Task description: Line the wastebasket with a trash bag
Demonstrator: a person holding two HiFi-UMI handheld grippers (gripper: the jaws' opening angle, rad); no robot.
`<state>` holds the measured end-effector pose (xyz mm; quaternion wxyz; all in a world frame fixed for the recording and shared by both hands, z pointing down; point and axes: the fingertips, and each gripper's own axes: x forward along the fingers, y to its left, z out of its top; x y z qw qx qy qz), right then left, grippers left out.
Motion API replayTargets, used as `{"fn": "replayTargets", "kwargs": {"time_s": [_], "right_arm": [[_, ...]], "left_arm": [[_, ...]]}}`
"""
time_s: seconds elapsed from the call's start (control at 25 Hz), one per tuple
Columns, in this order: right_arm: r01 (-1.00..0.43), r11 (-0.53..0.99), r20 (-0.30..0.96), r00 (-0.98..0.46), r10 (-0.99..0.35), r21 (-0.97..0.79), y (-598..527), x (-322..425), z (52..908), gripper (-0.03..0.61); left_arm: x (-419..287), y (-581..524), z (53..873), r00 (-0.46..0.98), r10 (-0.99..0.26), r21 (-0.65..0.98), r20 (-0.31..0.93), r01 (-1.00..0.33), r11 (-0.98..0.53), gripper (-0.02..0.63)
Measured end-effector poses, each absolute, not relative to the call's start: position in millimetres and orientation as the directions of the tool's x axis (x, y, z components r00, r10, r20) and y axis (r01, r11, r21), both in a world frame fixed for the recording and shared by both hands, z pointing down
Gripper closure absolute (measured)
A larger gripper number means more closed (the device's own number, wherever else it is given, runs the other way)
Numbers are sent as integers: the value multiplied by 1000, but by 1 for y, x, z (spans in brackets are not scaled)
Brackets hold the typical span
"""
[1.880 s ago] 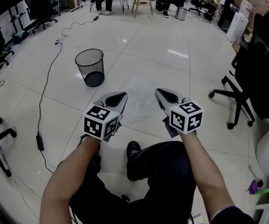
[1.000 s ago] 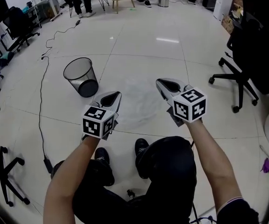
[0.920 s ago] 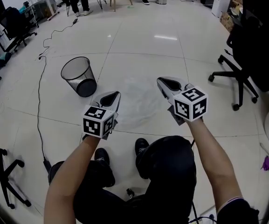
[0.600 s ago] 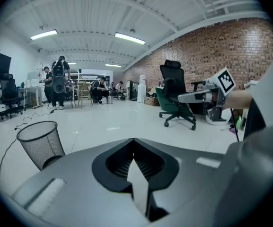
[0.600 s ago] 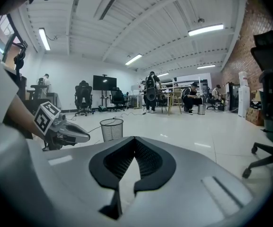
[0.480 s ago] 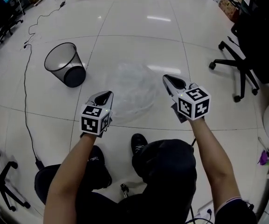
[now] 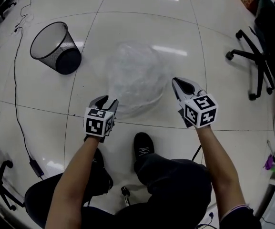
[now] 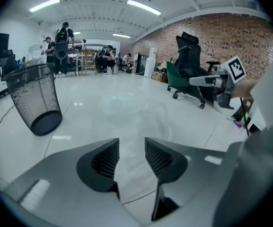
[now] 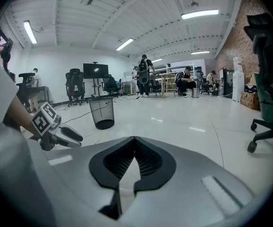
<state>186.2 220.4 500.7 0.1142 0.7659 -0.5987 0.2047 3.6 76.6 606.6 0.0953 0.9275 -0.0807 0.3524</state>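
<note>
Plainly, the lining has not begun. The clear trash bag [image 7: 135, 78] lies crumpled on the floor [image 7: 213, 46], well apart from the mesh wastebasket [image 7: 54, 46], which stands bare of any liner. The left gripper [image 7: 107, 100] hangs at the bag's near edge; its jaws have just been opening and stand apart with nothing between them. The right gripper [image 7: 178, 82] is clenched on nothing beside the bag. What remains, as I judge it, is picking up the bag, opening it and fitting it over the rim.
</note>
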Motion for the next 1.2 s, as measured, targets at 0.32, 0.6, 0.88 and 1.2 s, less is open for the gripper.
{"fn": "replayTargets", "kwargs": {"time_s": [0.32, 0.6, 0.88, 1.2], "right_arm": [[-948, -305, 515, 217, -830, -93, 236, 203, 565, 577], [-940, -326, 554, 219, -803, -100, 246, 211, 597, 577], [-940, -331, 584, 223, -781, -85, 244, 227, 616, 577], [-964, -255, 635, 150, -758, -77, 215, 228, 648, 546]], "left_arm": [[-7, 83, 680, 648, -32, 177, 761, -255, -951, 362], [-9, 89, 714, 577, -16, 168, 817, -265, -949, 379], [-9, 72, 685, 634, -40, 160, 772, -255, -954, 601], [-8, 24, 641, 699, -130, 184, 703, -355, -916, 601]]}}
